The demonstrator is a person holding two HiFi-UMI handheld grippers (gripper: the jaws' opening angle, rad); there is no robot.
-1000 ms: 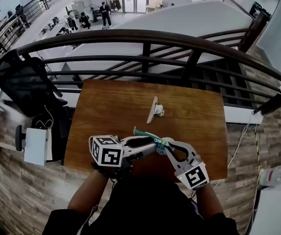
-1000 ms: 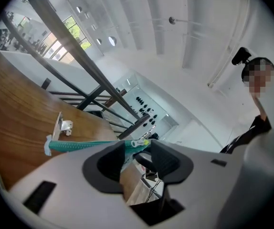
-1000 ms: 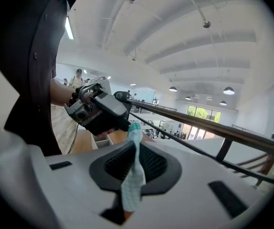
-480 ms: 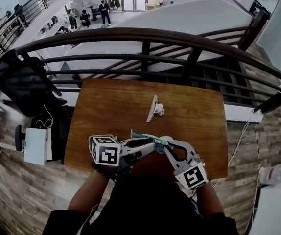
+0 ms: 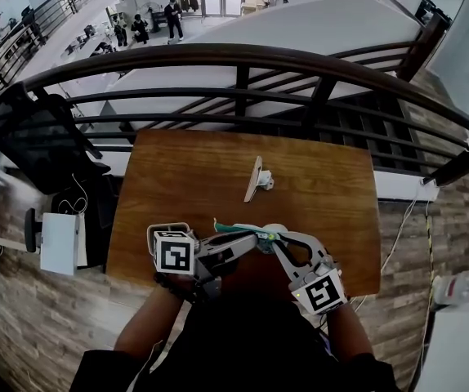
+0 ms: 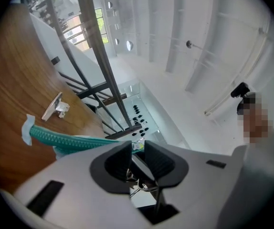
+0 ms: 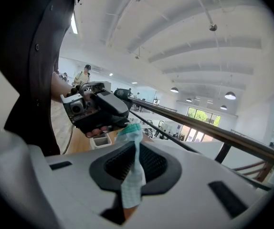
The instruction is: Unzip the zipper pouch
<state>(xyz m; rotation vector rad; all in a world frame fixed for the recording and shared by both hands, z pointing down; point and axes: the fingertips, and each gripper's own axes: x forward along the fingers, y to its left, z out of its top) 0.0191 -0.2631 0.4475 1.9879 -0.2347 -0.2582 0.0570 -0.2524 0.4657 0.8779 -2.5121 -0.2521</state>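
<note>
Left gripper jaws, just closing, pinch the zipper pull; right gripper jaws clamp the pouch.

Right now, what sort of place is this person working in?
Probably an upper gallery in a large open hall, perhaps an office. The brown wooden table stands beside a dark curved metal railing, and beyond it a lower floor with desks and people shows.

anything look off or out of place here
Nothing looks spilled or damaged. The pouch is held in the air over the near edge of the table, one fabric end bunched in the right gripper. A small pale bracket-like piece lies alone mid-table, askew.
</note>
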